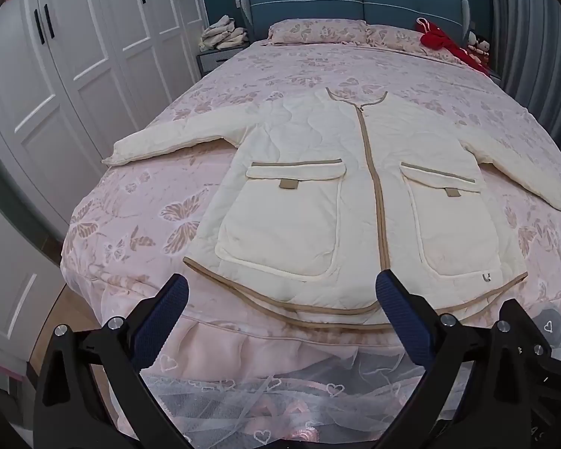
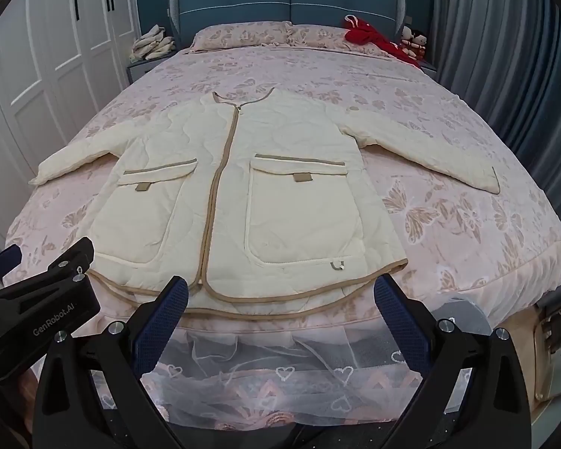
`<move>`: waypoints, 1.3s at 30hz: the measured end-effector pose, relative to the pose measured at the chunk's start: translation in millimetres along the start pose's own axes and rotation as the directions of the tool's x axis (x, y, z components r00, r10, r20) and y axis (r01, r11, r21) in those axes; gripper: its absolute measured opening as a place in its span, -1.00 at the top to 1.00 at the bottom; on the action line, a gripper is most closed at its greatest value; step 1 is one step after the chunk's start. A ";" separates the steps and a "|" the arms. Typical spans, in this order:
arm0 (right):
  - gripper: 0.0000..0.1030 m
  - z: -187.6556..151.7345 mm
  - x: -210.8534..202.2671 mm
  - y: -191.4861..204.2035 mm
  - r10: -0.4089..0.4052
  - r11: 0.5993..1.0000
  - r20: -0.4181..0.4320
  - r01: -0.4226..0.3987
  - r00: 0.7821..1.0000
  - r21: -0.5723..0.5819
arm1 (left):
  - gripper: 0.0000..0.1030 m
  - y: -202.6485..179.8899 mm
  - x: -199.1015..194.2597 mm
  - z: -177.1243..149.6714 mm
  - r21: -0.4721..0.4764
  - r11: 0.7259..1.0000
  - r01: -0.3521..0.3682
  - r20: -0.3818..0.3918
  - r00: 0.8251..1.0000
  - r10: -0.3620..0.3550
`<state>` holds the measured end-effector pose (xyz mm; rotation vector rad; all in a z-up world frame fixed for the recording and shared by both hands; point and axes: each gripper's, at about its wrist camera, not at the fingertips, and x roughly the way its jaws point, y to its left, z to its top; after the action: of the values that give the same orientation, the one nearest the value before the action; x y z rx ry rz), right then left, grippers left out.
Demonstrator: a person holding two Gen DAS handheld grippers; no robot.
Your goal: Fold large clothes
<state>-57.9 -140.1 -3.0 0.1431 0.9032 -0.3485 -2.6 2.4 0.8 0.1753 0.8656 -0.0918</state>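
Observation:
A cream quilted jacket (image 1: 310, 172) with tan trim, a zipped front and two flap pockets lies flat, front up, on the pink bed, both sleeves spread out to the sides. It also shows in the right wrist view (image 2: 288, 194). My left gripper (image 1: 280, 292) is open and empty, hovering just short of the jacket's hem at the foot of the bed. My right gripper (image 2: 280, 292) is open and empty, also just short of the hem. The left gripper's body (image 2: 37, 299) shows at the left of the right wrist view.
The bed (image 1: 138, 224) has a pink butterfly quilt and a lace skirt (image 1: 280, 389). White wardrobes (image 1: 67, 56) stand to the left. Pillows (image 1: 318, 31), a red garment (image 1: 441, 41) and folded clothes on a nightstand (image 1: 224, 35) are at the head. Grey curtains (image 2: 505, 56) hang on the right.

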 end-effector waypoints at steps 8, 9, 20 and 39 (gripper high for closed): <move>-0.90 0.9 -0.3 0.8 -0.001 1.000 0.002 0.001 1.000 -0.001 | -0.90 0.6 -0.5 0.0 -0.002 1.000 0.001 0.001 1.000 -0.001; -0.90 0.4 -0.2 0.2 0.000 1.000 0.003 0.000 1.000 -0.001 | -0.90 0.5 -0.4 0.1 -0.002 1.000 0.001 0.001 1.000 -0.001; -0.90 0.6 -1.5 1.9 0.000 1.000 0.004 0.000 1.000 -0.002 | -0.90 2.2 -2.9 -1.7 -0.003 1.000 -0.001 0.003 1.000 0.001; -0.90 -0.1 -2.1 2.7 0.000 1.000 0.005 0.000 1.000 -0.002 | -0.90 4.9 -6.6 -2.0 -0.006 1.000 -0.002 0.002 1.000 0.002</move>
<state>-58.2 -137.1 -1.5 0.1400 0.8984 -0.3475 -7.7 7.6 5.2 0.1705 0.8635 -0.0879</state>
